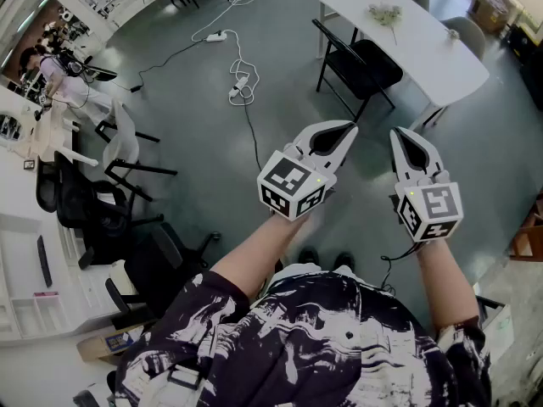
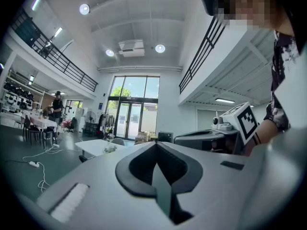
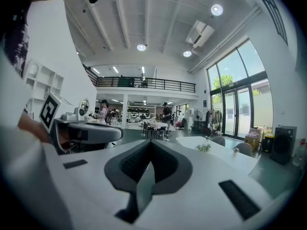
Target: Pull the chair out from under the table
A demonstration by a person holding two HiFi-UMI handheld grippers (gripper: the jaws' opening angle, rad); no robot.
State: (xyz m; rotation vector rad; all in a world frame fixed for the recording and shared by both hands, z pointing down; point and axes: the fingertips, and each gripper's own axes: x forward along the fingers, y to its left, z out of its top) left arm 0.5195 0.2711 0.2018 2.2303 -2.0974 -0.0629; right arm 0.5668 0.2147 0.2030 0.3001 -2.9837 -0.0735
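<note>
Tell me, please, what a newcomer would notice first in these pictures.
The left gripper and the right gripper, both shut and empty, fill the middle of the head view. Beyond them a black chair stands at a long white table, upper right. White cables trail across the grey floor, upper left.

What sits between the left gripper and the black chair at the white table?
Nothing: the head view shows only bare grey floor between the shut left gripper and the black chair.

head view looks steeply down; both gripper views face the far table point(image 1: 428, 49).
</note>
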